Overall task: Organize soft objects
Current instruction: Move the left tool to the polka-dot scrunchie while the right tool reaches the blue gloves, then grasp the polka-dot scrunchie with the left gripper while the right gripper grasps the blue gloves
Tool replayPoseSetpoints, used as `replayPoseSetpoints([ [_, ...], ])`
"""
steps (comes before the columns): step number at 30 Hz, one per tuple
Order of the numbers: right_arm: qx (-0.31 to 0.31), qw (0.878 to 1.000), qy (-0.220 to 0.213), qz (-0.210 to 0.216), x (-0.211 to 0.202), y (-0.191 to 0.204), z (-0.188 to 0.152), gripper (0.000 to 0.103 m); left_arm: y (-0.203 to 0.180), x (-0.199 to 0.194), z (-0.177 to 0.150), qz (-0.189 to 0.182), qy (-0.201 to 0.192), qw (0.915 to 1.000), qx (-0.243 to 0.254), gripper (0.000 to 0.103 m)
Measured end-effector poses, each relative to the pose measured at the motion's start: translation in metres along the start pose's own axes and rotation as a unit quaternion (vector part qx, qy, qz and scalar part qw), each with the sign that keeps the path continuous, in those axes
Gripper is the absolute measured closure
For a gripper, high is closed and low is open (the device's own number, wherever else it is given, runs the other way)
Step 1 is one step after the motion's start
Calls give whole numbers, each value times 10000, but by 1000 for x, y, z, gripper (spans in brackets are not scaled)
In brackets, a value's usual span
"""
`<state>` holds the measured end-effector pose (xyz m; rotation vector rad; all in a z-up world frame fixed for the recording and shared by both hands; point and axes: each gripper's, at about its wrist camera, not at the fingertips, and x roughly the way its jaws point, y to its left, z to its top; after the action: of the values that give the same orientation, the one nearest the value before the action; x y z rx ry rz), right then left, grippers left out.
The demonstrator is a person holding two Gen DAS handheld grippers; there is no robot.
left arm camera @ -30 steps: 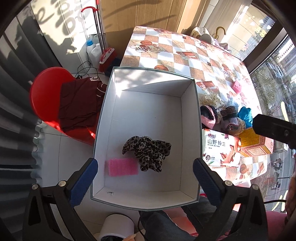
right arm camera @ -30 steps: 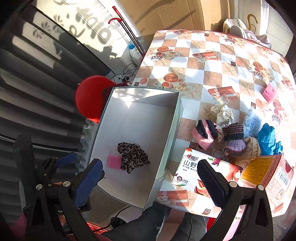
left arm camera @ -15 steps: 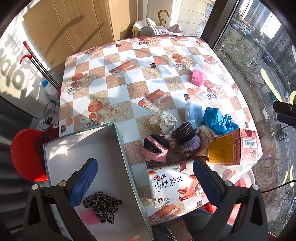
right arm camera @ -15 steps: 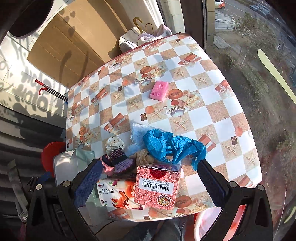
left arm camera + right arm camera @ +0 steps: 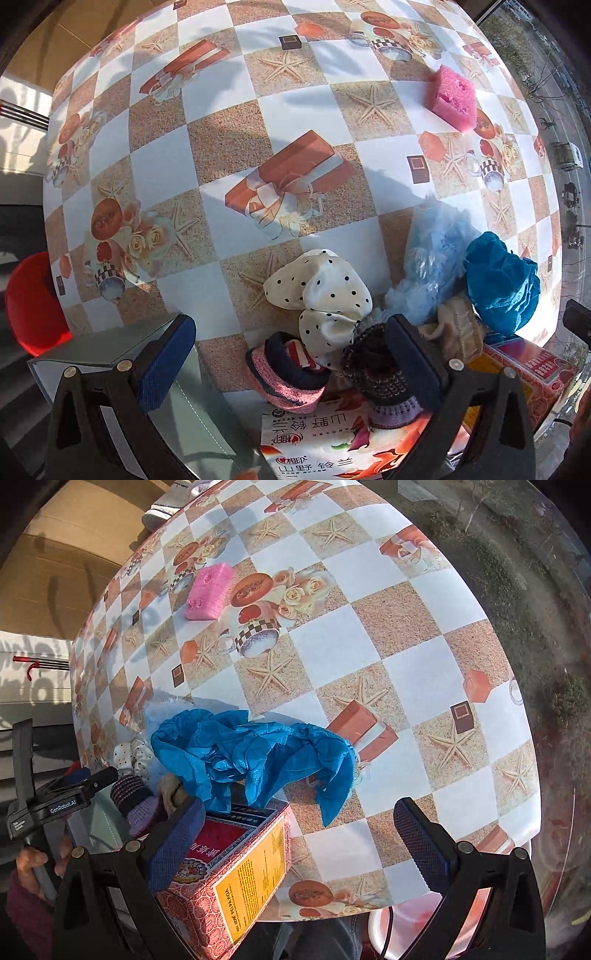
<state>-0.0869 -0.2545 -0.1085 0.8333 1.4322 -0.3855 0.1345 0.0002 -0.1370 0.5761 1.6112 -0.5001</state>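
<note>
My left gripper (image 5: 291, 365) hangs open above a heap of soft things near the table's front edge: a pink and navy knitted piece (image 5: 288, 380), a white polka-dot cloth (image 5: 325, 295), a dark knitted item (image 5: 376, 373), a pale blue fluffy piece (image 5: 432, 258) and a crumpled blue cloth (image 5: 498, 280). A pink sponge (image 5: 452, 96) lies farther back. My right gripper (image 5: 299, 845) is open over the table's front edge, its left finger above a red patterned box (image 5: 236, 871). The blue cloth (image 5: 251, 753) and pink sponge (image 5: 208, 590) lie ahead of it.
A tissue pack (image 5: 325, 446) lies under the heap. The grey-rimmed box's corner (image 5: 122, 347) sits at the lower left, a red stool (image 5: 29, 302) beyond it. The checked tablecloth (image 5: 388, 657) ends at a drop on the right. A hand (image 5: 33, 864) holds the left gripper.
Both grippers swung from the white box to the right, then came down closer to the table. The heap of soft things now fills the view. Both stayed open.
</note>
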Motion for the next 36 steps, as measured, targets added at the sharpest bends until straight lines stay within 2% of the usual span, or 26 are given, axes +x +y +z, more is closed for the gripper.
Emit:
replayPoseSetpoints([
  [3,-180,9989,162,-407,24,-1,12,0,-2,17,4,-10,362,9993,30,10],
  [5,-284,9981,303,-463,39,0,14,0,-2,27,6,42,583,9983,45,14],
  [7,-432,9965,456,-545,55,5,13,0,-2,35,7,-12,752,9972,42,22],
  [8,-528,9955,499,-608,61,8,12,0,-2,38,7,-60,833,9965,24,31],
  [9,-618,9944,524,-679,67,10,11,0,-1,40,7,-104,877,9961,10,49],
  [11,-756,9921,521,-857,74,12,11,0,0,42,7,-139,858,9962,-15,68],
  [12,-772,9914,476,-943,75,11,13,0,1,40,9,-82,759,9971,-51,69],
  [15,-528,9911,242,-1197,65,-9,26,0,11,22,21,287,189,9991,-258,70],
  [17,-229,9932,47,-1137,50,-28,35,0,22,5,28,284,-150,9984,-472,69],
  [19,-21,9951,-115,-984,34,-45,37,0,29,-11,32,110,-343,9981,-496,55],
  [21,73,9960,-211,-864,22,-56,33,0,33,-21,32,86,-464,9979,-437,26],
  [22,83,9965,-234,-802,19,-58,29,0,34,-24,30,163,-545,9976,-405,23],
  [25,64,9975,-243,-657,18,-61,18,0,39,-22,25,316,-508,9975,-377,22],
  [30,-208,9978,-273,-566,23,-48,18,0,41,-14,30,253,-551,9957,-698,22],
  [36,-878,9935,-54,-722,52,-10,22,0,39,3,47,663,-614,9934,-712,22],
])
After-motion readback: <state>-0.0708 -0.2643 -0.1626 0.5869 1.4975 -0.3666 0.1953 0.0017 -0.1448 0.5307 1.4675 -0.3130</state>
